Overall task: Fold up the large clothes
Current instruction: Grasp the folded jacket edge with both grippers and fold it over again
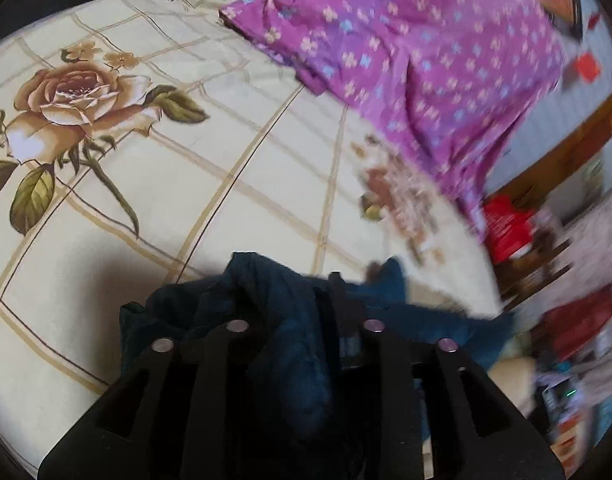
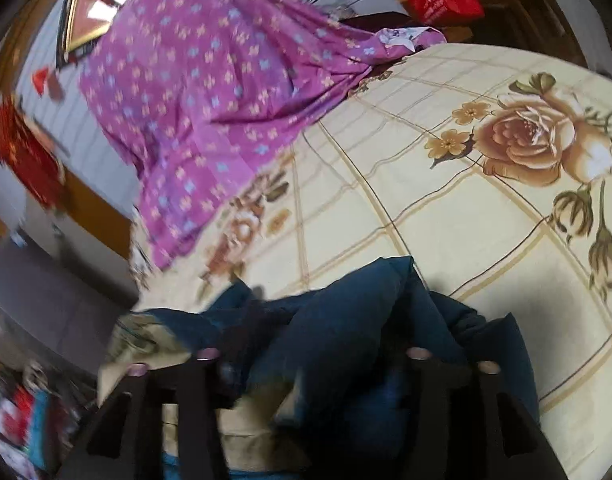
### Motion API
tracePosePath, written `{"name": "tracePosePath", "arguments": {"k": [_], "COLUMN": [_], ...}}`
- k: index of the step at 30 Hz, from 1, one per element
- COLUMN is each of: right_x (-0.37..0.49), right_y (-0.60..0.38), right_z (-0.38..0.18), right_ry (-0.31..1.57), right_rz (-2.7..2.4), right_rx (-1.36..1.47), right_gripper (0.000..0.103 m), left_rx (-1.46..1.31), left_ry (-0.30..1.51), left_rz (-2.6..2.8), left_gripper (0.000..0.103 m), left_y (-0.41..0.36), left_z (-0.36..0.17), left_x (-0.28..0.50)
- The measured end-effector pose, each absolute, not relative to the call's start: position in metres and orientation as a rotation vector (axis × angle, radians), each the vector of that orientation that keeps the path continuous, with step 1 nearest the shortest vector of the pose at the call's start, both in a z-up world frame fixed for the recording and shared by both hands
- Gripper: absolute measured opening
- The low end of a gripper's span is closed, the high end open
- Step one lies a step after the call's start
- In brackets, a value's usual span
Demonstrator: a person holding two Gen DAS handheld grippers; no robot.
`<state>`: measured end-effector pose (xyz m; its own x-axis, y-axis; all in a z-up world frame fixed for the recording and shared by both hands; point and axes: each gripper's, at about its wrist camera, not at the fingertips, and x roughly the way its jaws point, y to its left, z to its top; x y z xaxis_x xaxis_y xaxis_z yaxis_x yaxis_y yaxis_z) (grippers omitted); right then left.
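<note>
A dark teal-blue fabric garment (image 1: 273, 320) lies bunched on the near edge of a cream bedsheet printed with a tan grid and large brown roses (image 1: 153, 168). The left gripper (image 1: 301, 300) stands over it with its black jaws part-way apart; cloth rises between them, but whether the pads press on it cannot be told. From the right wrist view the same garment (image 2: 346, 320) is heaped beneath the right gripper (image 2: 318, 344), whose jaws are spread wide, fabric lying loose between them. A purple quilt cover with small pale flowers (image 2: 209, 92) sits crumpled at the far side of the bed, well apart from the garment.
</note>
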<state>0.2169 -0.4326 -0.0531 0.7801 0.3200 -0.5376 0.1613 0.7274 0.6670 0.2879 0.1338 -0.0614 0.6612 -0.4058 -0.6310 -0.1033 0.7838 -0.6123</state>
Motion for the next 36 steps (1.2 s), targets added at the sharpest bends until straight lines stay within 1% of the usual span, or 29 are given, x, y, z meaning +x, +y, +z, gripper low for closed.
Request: {"name": "tracePosePath", "arguments": {"k": [1, 2, 3, 4, 6, 10, 13, 16, 19, 22, 24, 27, 29, 31, 34, 36], "right_x": [0.215, 0.212, 0.210, 0.209, 0.204, 0.200, 0.209, 0.216, 0.215, 0.211, 0.203, 0.185, 0.182, 0.188, 0.192, 0.192], "right_y": [-0.433, -0.433, -0.431, -0.430, -0.427, -0.415, -0.409, -0.410, -0.415, -0.416, -0.416, -0.410, -0.390, -0.366, -0.338, -0.329], "right_z": [-0.050, -0.046, -0.041, -0.035, -0.023, -0.010, -0.021, -0.038, -0.047, -0.045, -0.036, -0.007, 0.012, 0.016, 0.004, -0.004], "right_ry": [0.669, 0.650, 0.632, 0.619, 0.584, 0.559, 0.626, 0.709, 0.727, 0.711, 0.657, 0.516, 0.492, 0.576, 0.722, 0.763], "right_rz": [0.100, 0.099, 0.103, 0.110, 0.111, 0.082, 0.069, 0.014, -0.022, -0.048, -0.058, 0.003, 0.154, 0.353, 0.444, 0.432], "right_rx": [0.778, 0.784, 0.784, 0.777, 0.738, 0.600, 0.563, 0.547, 0.554, 0.548, 0.544, 0.507, 0.409, 0.332, 0.213, 0.141], "right_gripper": [0.082, 0.083, 0.083, 0.083, 0.083, 0.083, 0.083, 0.083, 0.083, 0.083, 0.083, 0.083, 0.083, 0.083, 0.083, 0.083], "left_rx": [-0.686, -0.687, -0.680, -0.666, -0.640, -0.671, -0.683, -0.630, -0.559, -0.487, -0.447, -0.363, -0.289, -0.201, -0.154, -0.124], "left_ry": [0.823, 0.806, 0.792, 0.777, 0.773, 0.745, 0.684, 0.568, 0.496, 0.486, 0.488, 0.479, 0.510, 0.534, 0.575, 0.588], "left_rz": [-0.206, -0.218, -0.225, -0.226, -0.216, -0.197, -0.155, -0.098, -0.080, -0.140, -0.196, -0.378, -0.574, -0.645, -0.770, -0.824], "left_gripper": [0.046, 0.053, 0.065, 0.073, 0.080, 0.080, 0.080, 0.080, 0.080, 0.080, 0.080, 0.080, 0.080, 0.080, 0.080, 0.080], "left_y": [0.137, 0.137, 0.136, 0.134, 0.132, 0.140, 0.149, 0.152, 0.146, 0.129, 0.117, 0.091, 0.069, 0.052, 0.039, 0.037], "left_z": [-0.056, -0.051, -0.047, -0.042, -0.039, -0.037, -0.028, -0.007, 0.008, 0.013, 0.016, 0.026, 0.031, 0.031, 0.029, 0.028], "left_x": [0.285, 0.283, 0.282, 0.281, 0.282, 0.284, 0.277, 0.259, 0.246, 0.241, 0.238, 0.224, 0.215, 0.206, 0.194, 0.191]}}
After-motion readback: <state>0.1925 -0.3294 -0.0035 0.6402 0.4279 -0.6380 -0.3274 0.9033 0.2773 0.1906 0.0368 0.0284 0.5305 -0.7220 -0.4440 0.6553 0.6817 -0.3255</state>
